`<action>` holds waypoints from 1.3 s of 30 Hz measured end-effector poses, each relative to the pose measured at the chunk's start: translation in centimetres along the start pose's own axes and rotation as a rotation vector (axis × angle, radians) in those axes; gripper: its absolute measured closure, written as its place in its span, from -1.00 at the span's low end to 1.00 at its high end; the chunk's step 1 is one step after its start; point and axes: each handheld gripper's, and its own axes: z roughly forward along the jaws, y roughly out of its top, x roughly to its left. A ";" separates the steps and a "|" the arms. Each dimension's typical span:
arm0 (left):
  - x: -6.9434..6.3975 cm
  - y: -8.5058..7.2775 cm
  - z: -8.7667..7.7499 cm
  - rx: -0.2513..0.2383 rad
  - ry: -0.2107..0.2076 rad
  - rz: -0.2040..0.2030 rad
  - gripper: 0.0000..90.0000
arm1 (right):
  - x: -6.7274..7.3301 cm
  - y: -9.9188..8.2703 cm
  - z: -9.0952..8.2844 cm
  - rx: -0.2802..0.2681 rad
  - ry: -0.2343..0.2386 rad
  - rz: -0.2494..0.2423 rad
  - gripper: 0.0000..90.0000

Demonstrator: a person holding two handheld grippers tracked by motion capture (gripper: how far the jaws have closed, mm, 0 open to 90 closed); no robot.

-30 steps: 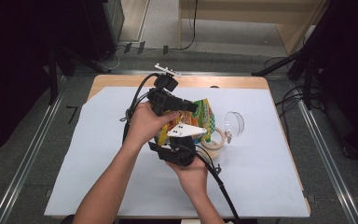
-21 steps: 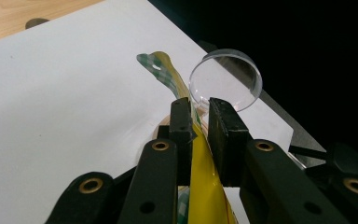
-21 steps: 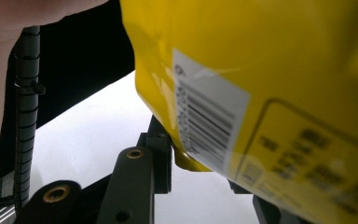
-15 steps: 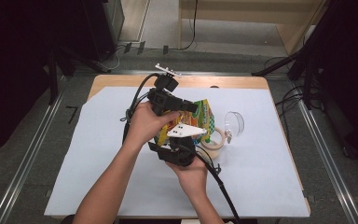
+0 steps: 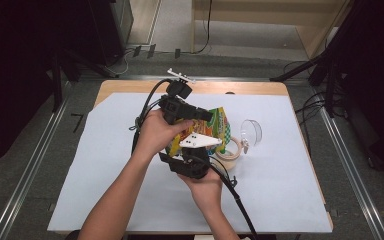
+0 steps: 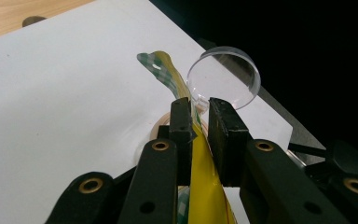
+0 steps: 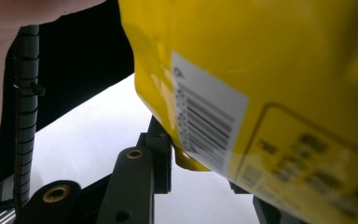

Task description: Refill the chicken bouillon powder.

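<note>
- Dark floor and metal rails surround the table (image 5: 280,90), a wooden top mostly covered by a white sheet (image 5: 105,165), set in the middle of the high view.
- Both hands meet just above the frame's centre, over the sheet, and share a yellow bag (image 5: 220,122) between them.
- Left tongs (image 5: 200,116) sit at the centre top of the cluster in the high view; in the left gripper view (image 6: 199,122) the two black jaws stand narrow, pinching the bag's thin edge (image 6: 205,177), which runs up between them to a green-checked tip.
- Right tongs (image 5: 192,157) lie just below, under a white three-cornered plate; in the right gripper view the bag (image 7: 261,93) hangs close to the lens across the upper right, barcode label showing, and its lower corner sits against the left jaw. The other jaw is mostly hidden behind the bag, so I cannot tell if the grip is tight.
- Tape roll (image 5: 230,150) lies on the sheet just right of the hands.
- Clear round lid (image 5: 252,132) stands tilted beside the roll, right of centre; the left gripper view shows it (image 6: 223,79) past the jaw tips.
</note>
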 end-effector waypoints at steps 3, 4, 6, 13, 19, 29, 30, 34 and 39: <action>-0.3 0.0 0.2 0.009 0.002 0.003 0.78 | 0.0 -0.1 -0.3 0.005 0.003 0.003 0.53; -0.4 0.0 0.3 0.011 -0.001 0.009 0.78 | -0.1 -0.3 -0.4 -0.001 0.007 0.010 0.53; -0.8 0.0 0.4 0.013 -0.009 0.015 0.79 | -0.2 -0.6 -0.6 -0.014 0.012 0.016 0.53; -1.5 0.0 0.7 0.018 -0.009 0.036 0.79 | -0.2 -0.9 -0.8 -0.022 0.002 0.011 0.53; -1.7 0.1 0.5 0.005 -0.008 0.041 0.79 | -0.1 -0.7 -1.0 -0.022 0.004 0.011 0.54; -0.9 0.0 0.7 0.009 -0.005 0.022 0.77 | -0.1 -0.2 -1.0 0.031 0.013 0.013 0.52; -0.9 0.0 0.7 0.009 -0.005 0.022 0.77 | -0.1 -0.2 -1.0 0.031 0.013 0.013 0.52; -0.9 0.0 0.7 0.008 -0.007 0.019 0.77 | -0.1 -0.3 -0.9 0.031 0.004 0.003 0.53; -1.0 0.0 0.7 0.007 -0.007 0.026 0.77 | 0.0 -0.4 -0.9 0.022 -0.001 0.001 0.54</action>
